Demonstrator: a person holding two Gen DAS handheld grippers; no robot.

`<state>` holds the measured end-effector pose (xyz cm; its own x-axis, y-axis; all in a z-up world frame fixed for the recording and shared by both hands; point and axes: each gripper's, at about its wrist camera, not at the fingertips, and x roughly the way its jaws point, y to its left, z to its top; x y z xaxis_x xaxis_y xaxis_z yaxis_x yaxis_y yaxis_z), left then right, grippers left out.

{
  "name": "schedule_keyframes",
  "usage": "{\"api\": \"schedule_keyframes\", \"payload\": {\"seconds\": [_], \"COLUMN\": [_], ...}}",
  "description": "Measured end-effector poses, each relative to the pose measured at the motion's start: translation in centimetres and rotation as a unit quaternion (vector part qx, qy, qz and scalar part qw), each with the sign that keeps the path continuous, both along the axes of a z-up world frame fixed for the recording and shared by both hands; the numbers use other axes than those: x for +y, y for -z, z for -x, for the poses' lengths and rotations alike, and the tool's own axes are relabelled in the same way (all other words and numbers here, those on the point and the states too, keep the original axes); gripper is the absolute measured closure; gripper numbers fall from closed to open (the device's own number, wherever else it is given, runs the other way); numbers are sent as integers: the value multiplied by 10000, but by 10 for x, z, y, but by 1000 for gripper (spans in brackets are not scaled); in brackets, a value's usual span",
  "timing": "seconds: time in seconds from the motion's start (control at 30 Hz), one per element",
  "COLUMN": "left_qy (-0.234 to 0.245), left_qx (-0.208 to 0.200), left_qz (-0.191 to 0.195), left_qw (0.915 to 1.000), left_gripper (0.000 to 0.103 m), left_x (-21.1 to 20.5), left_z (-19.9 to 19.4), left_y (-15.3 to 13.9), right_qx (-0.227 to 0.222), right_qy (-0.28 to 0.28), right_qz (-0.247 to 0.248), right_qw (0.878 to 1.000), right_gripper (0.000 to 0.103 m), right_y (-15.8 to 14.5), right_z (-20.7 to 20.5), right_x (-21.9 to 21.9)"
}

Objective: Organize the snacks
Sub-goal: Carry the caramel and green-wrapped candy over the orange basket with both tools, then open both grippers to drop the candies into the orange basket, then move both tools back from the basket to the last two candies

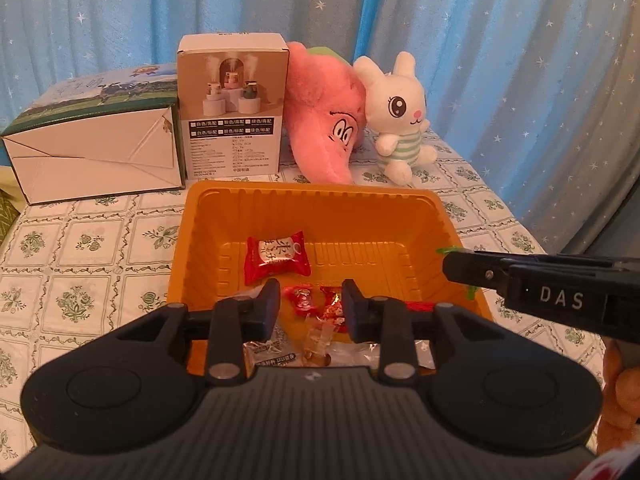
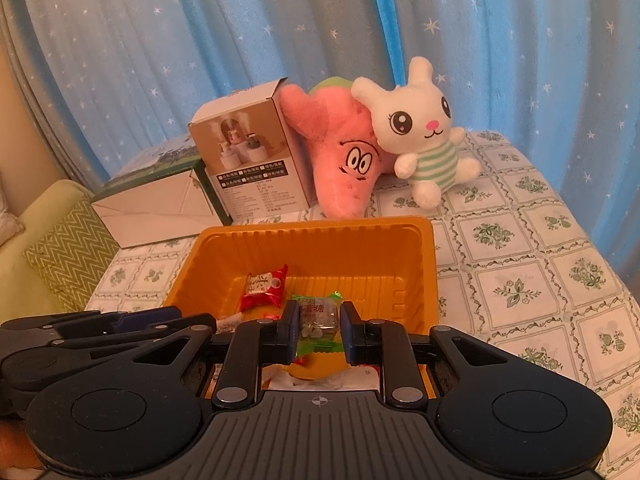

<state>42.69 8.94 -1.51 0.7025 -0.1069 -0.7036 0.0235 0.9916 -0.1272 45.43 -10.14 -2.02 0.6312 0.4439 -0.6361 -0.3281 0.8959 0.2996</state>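
Note:
An orange plastic tray (image 1: pixel 424 232) (image 2: pixel 224 252) sits on the tablecloth and holds several wrapped snacks, among them a red packet (image 1: pixel 276 256) (image 2: pixel 264 286) and small red candies (image 1: pixel 304 300). My left gripper (image 1: pixel 310 308) is open over the tray's near end, with nothing between its fingers. My right gripper (image 2: pixel 318 330) is shut on a green-wrapped candy (image 2: pixel 318 320) and holds it over the tray's right part. In the left wrist view it comes in from the right at the tray's rim (image 1: pixel 456 264), with green wrapper ends showing.
A pink plush (image 1: pixel 332 120) (image 2: pixel 344 160) and a white rabbit plush (image 1: pixel 400 120) (image 2: pixel 424 136) lean behind the tray. A brown product box (image 1: pixel 232 112) (image 2: pixel 256 152) and a green-and-white carton (image 1: pixel 92 156) (image 2: pixel 160 204) stand at the back left. Blue curtains hang behind.

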Motion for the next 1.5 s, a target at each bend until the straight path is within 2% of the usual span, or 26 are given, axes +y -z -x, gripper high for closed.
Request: {"api": "schedule_keyframes", "payload": {"seconds": [0.5,0.6,0.63,0.67,0.7,0.73,0.9,1.07,1.5], "left_qy": [-262,-333,-347,-363,-371,-389,-475,-505,-563], "left_qx": [31,40,45,40,32,26,19,-49,-244], "left_qz": [-87,-142,-178,-217,-237,-254,-199,-175,-89], "left_qw": [9996,9993,9992,9991,9990,9989,9987,9986,9981], "left_gripper": [74,74,74,74,74,74,74,74,73], "left_x": [19,22,23,24,24,26,30,27,-2], "left_z": [20,23,24,25,27,30,42,59,137], "left_y": [1,2,3,3,4,4,2,-7,-40], "right_qx": [-40,-219,-242,-273,-315,-343,-224,-313,-390], "right_qy": [-154,-304,-363,-387,-415,-413,-241,-200,-43], "right_qz": [204,215,233,264,240,213,241,338,488], "right_qw": [9997,9991,9988,9985,9984,9983,9992,9987,9980], "right_gripper": [81,80,72,55,49,47,47,47,47], "right_y": [4,5,6,6,5,5,3,-4,-31], "right_z": [-6,-8,-8,-7,-6,-5,2,19,101], "right_x": [20,28,31,32,34,33,30,23,-13]}}
